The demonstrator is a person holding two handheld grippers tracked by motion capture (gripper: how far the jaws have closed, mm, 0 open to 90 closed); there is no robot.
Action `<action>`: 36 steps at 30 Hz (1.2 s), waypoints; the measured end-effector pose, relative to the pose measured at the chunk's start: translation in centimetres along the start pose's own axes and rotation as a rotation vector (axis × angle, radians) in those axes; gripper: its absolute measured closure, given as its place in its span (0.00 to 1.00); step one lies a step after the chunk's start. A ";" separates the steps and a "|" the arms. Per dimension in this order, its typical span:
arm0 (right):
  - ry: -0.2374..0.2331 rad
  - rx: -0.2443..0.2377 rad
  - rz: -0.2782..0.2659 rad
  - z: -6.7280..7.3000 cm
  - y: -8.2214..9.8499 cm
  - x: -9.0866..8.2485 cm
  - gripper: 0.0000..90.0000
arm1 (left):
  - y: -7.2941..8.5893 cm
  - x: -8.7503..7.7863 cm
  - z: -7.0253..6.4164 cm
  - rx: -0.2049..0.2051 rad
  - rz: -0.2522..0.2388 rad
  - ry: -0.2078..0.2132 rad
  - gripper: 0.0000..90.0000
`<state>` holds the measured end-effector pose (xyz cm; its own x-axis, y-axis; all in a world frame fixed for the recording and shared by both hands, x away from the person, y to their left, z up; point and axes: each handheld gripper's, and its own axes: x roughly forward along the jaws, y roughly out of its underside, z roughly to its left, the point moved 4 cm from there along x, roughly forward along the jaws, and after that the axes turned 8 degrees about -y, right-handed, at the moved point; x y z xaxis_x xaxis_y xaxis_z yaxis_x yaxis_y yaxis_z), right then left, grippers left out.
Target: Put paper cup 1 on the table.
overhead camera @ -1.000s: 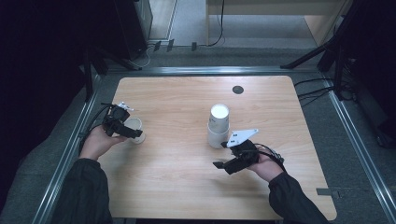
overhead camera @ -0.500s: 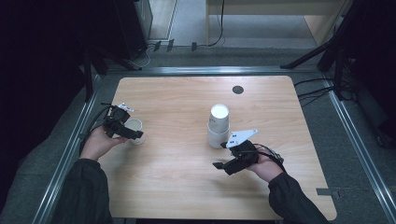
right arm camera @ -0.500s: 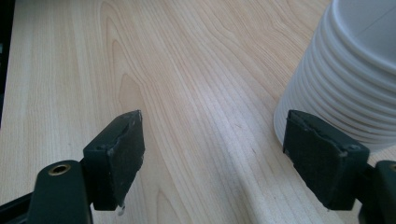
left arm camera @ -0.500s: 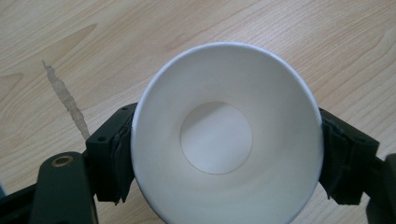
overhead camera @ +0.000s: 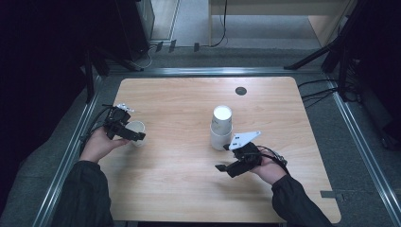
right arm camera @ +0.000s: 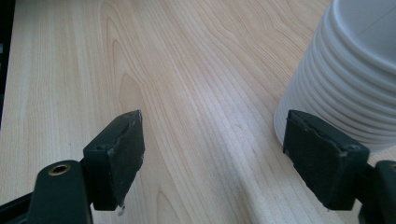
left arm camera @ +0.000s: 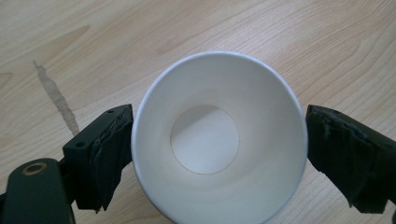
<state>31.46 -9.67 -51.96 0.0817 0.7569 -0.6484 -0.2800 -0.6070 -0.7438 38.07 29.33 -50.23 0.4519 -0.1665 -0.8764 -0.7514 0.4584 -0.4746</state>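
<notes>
On the pale wooden table (overhead camera: 189, 184), the left gripper (left arm camera: 215, 154) straddles a single white paper cup (left arm camera: 219, 140) at nine o'clock, jaws at its rim; whether they pinch, I cannot tell. The right gripper (right arm camera: 212, 154) gapes empty, a stack of upturned white paper cups (right arm camera: 355, 70) at its two o'clock.

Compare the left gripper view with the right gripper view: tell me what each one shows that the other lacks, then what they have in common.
Left gripper view alone: a single white paper cup, open end toward the camera, its round bottom visible, sitting between the left tongs with a jaw at either side; a dark streak stains the wood.

Right gripper view alone: a stack of white cups with ribbed nested rims, beside one jaw of the right tongs, whose gap holds bare wood.

Both: the light wooden table and a pair of black jaws, spread apart.
</notes>
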 end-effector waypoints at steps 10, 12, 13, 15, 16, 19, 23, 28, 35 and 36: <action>0.004 0.016 -0.017 -0.2 0.0 -0.4 0.24 | -0.9 -3.4 0.1 -0.054 -0.124 0.018 0.11; -0.004 0.019 -0.027 -0.3 0.0 -0.5 0.24 | -1.2 -4.0 -0.1 -0.057 -0.146 0.029 0.11; -0.008 0.021 -0.032 -0.3 -0.1 -0.6 0.24 | -1.4 -4.3 -0.3 -0.049 -0.161 0.039 0.11; -0.001 0.025 -0.042 -0.4 -0.1 -0.7 0.24 | -1.6 -4.7 -0.8 -0.030 -0.174 0.051 0.14; 0.002 0.029 -0.044 -0.4 -0.1 -0.8 0.24 | -1.8 -4.9 -1.2 -0.023 -0.183 0.062 0.14; 0.006 0.036 -0.056 -0.5 -0.2 -1.0 0.24 | -2.2 -5.1 -1.9 -0.015 -0.188 0.083 0.14; 0.005 0.020 -0.064 -0.5 -0.2 -1.1 0.24 | -2.8 -5.0 -3.0 -0.006 -0.184 0.116 0.14; 0.013 0.002 -0.069 -0.5 -0.2 -1.3 0.24 | -3.4 -5.0 -4.8 0.043 -0.187 0.164 0.14; 0.000 0.005 -0.105 -0.6 -0.2 -1.8 0.24 | -4.1 -5.3 -6.7 0.068 -0.230 0.262 0.14; -0.006 0.007 -0.114 -0.6 -0.3 -1.9 0.24 | -4.2 -5.3 -7.0 0.078 -0.231 0.256 0.14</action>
<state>31.92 -11.09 -50.61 0.1079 0.8220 -0.5591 -0.2764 -0.5154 -0.8112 35.44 22.17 -44.22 0.4631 -0.4827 -0.7433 -0.5997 0.4469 -0.6638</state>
